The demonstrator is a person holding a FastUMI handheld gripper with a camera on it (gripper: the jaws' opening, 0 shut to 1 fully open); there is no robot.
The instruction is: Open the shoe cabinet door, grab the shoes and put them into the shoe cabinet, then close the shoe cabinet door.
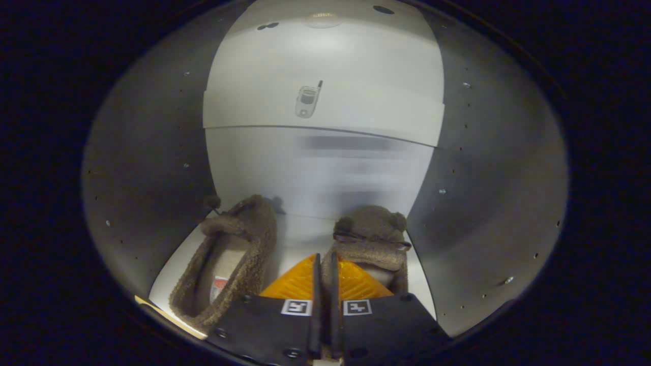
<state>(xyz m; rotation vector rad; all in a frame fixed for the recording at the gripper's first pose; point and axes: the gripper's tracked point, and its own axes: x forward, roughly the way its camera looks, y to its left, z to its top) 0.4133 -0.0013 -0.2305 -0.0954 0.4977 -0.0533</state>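
Note:
I am looking into the shoe cabinet (pixel 325 173), with its white back panel and white floor. Two brown fuzzy slippers lie on that floor, toes toward the back. The left slipper (pixel 229 259) rests free, to the left of my fingers. The right slipper (pixel 374 239) is just ahead of my gripper (pixel 325 269). My fingers stand nearly together, with the slipper's left side wall pinched in the narrow gap between them. The heel of the right slipper is hidden behind my fingers.
Grey side walls (pixel 147 168) with small holes and screws close in on both sides. A white shelf (pixel 325 109) crosses the cabinet above the slippers, with a small phone-shaped figure (pixel 307 100) on its front. A strip of white floor (pixel 300 239) separates the two slippers.

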